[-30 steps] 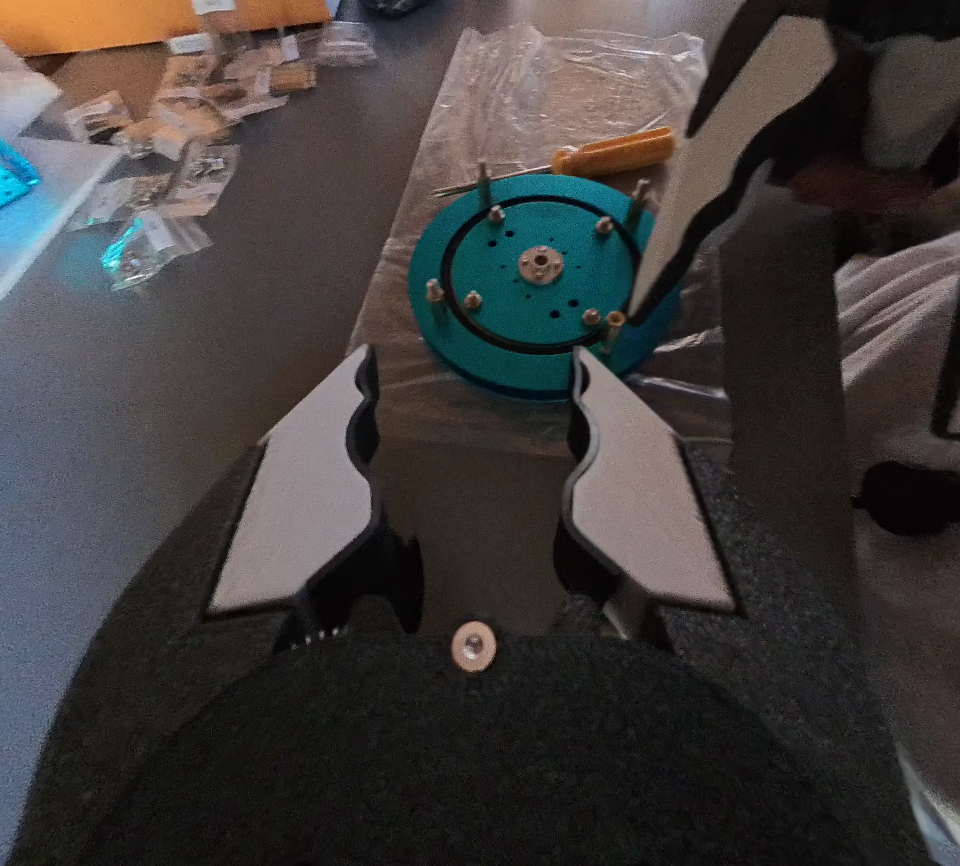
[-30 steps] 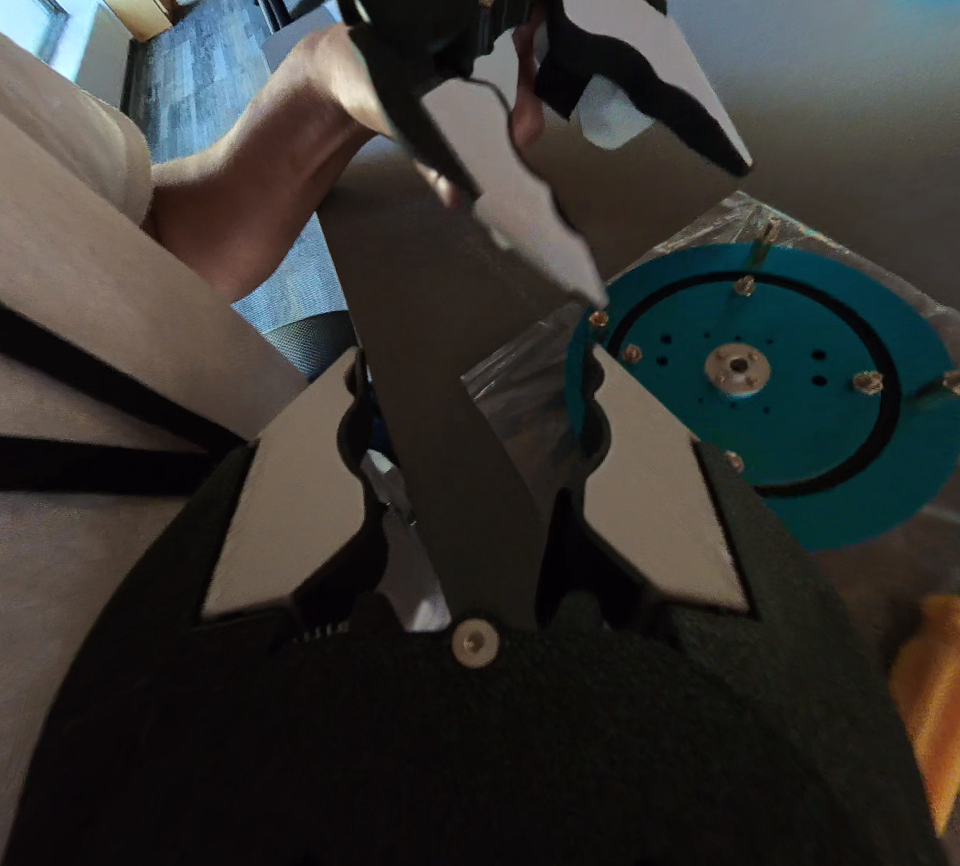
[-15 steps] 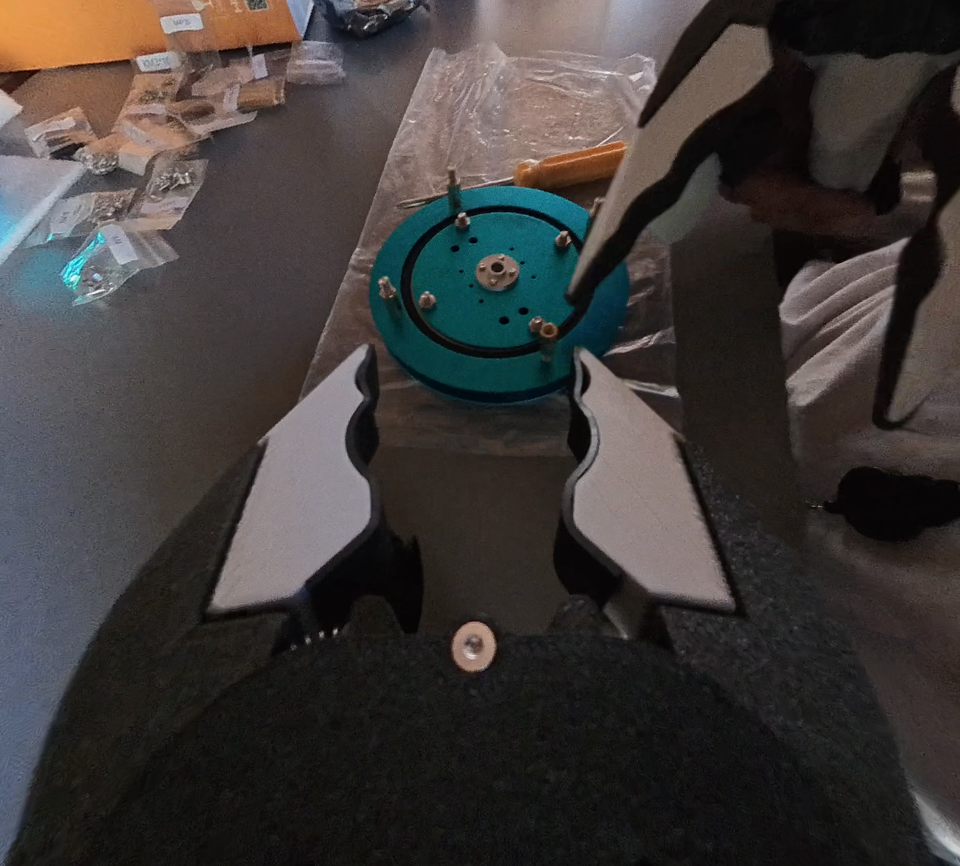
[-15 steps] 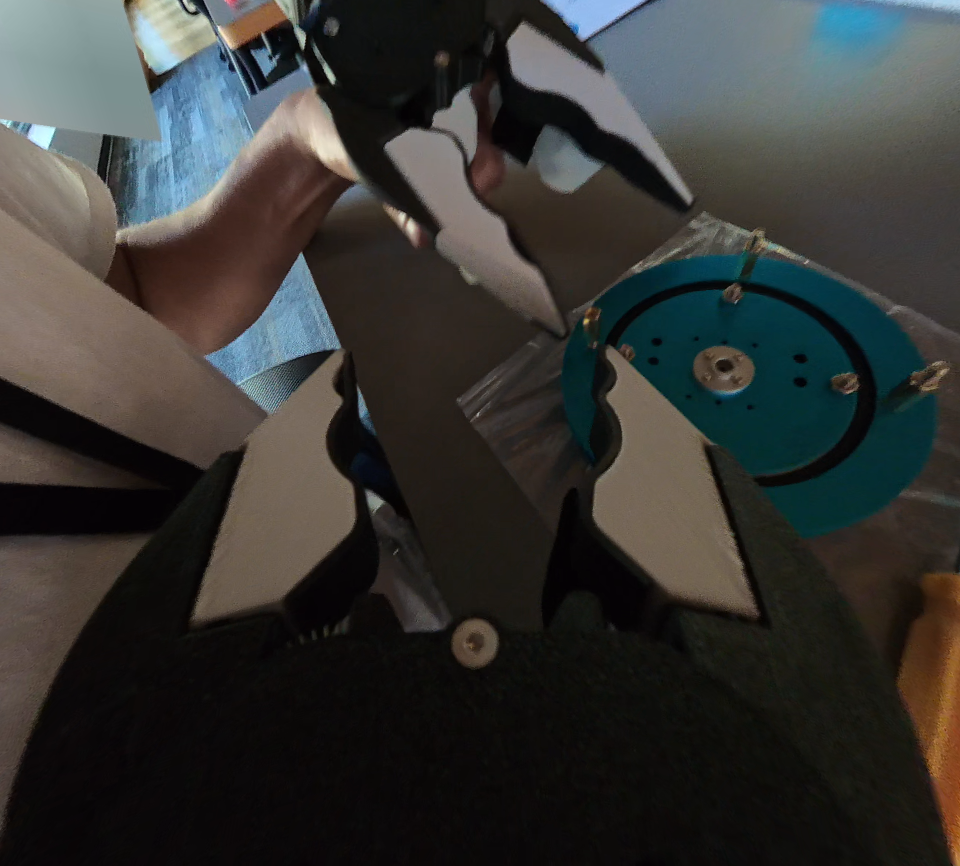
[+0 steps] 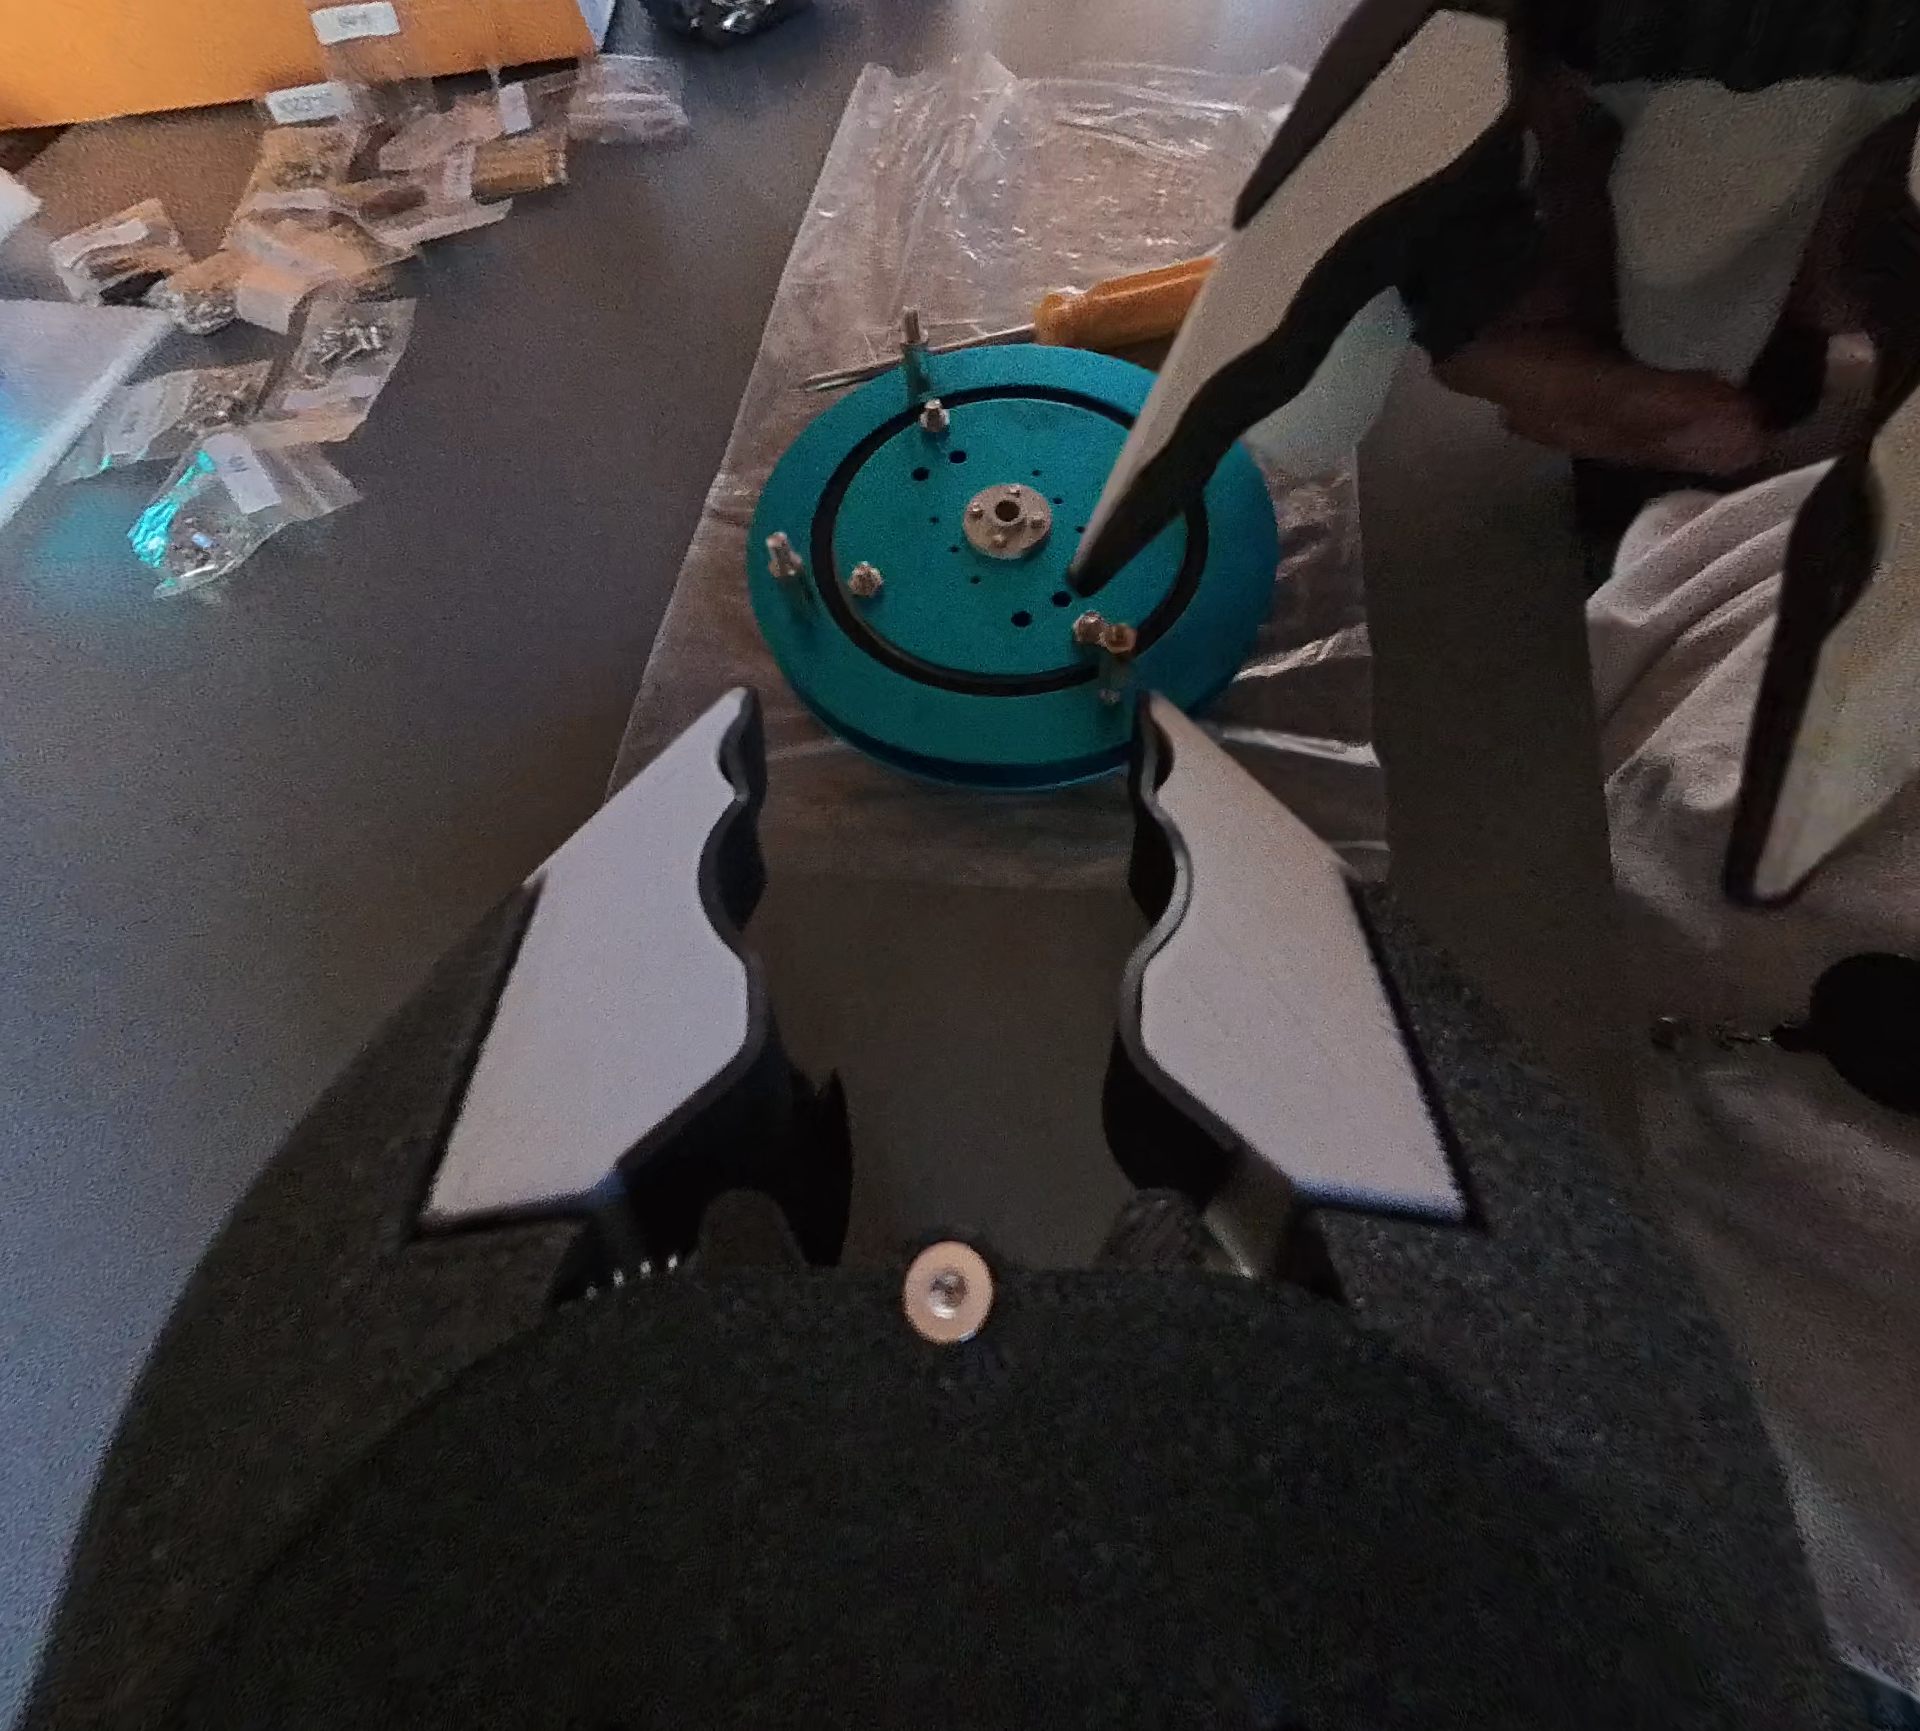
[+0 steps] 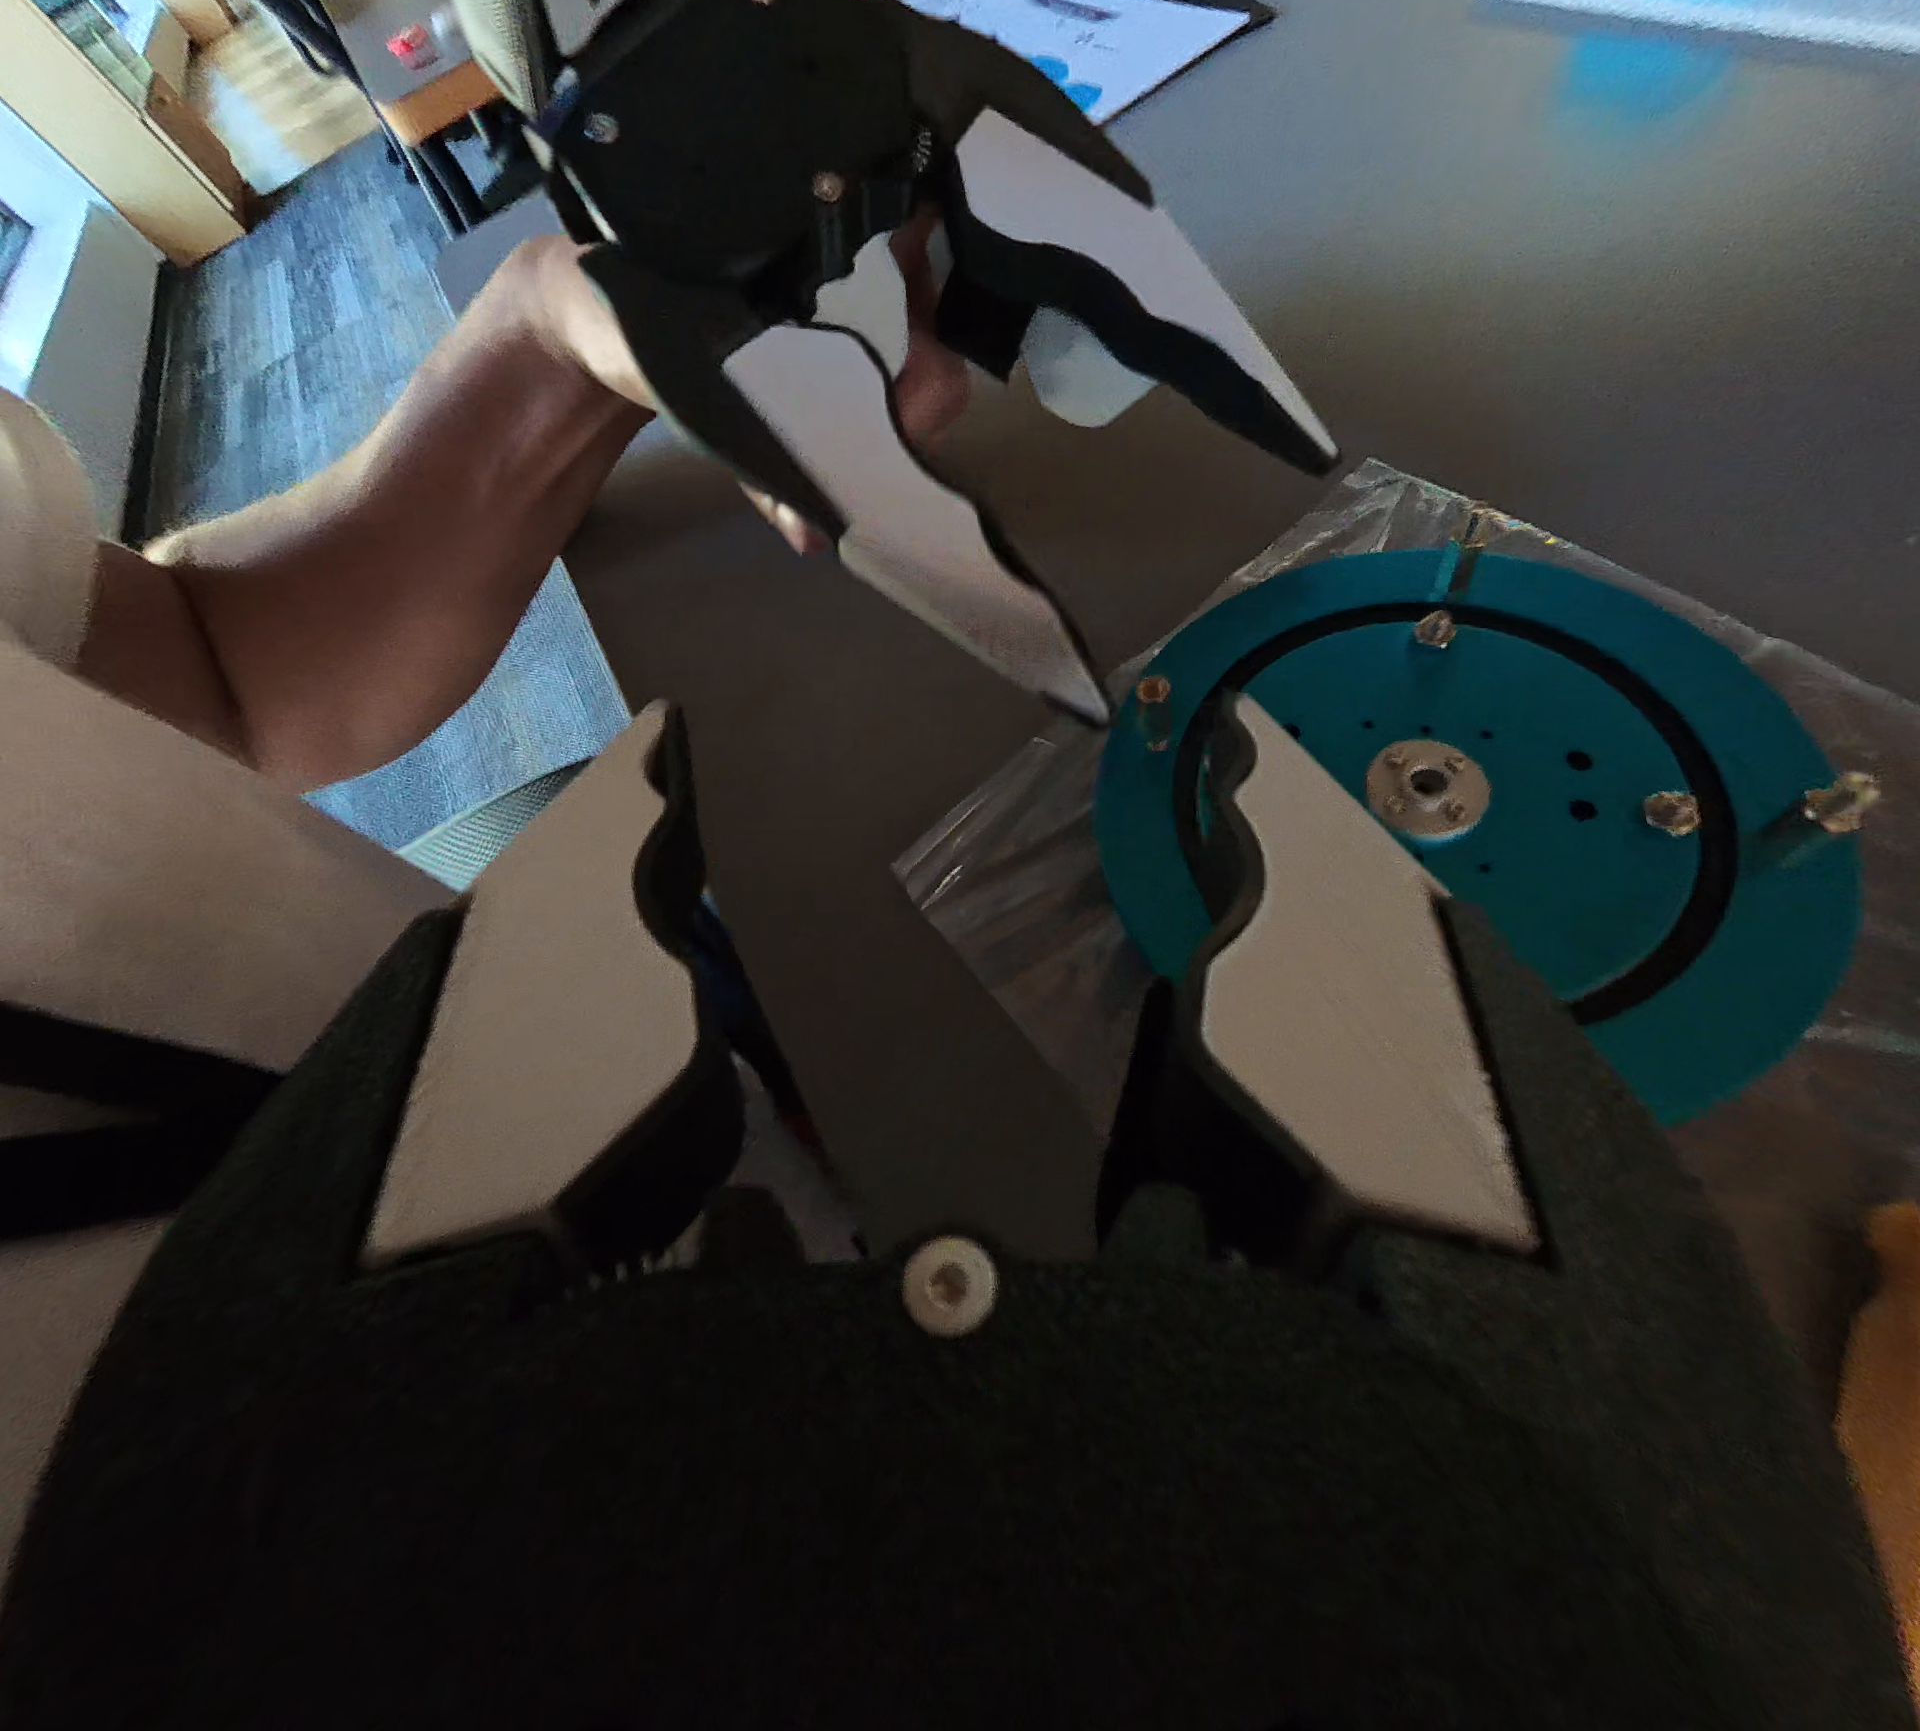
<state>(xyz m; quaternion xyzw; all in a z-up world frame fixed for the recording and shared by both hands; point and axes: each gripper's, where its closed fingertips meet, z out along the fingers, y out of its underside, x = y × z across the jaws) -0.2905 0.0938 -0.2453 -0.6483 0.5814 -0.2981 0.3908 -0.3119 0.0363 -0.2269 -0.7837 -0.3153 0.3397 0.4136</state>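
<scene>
a teal disc [image 5: 1013,569] studded with small standoffs lies on clear plastic sheeting [image 5: 1039,154] on the grey table [image 5: 416,746], both the left gripper [image 5: 948,715] and right gripper [image 6: 940,715] spread wide and empty above it, an orange-handled screwdriver [image 5: 1127,299] just behind.

Matt teal metal disc [image 5: 1013,559] on crinkled glossy plastic sheet [image 5: 997,164]; smooth dark table [image 5: 312,746]

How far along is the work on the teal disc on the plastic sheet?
Looks done: several metal posts stand upright on the teal disc. In hand: nothing; the left gripper and right gripper are both open and empty. Possibly left: some holes in the disc are empty, and the orange screwdriver lies untouched behind it.
</scene>
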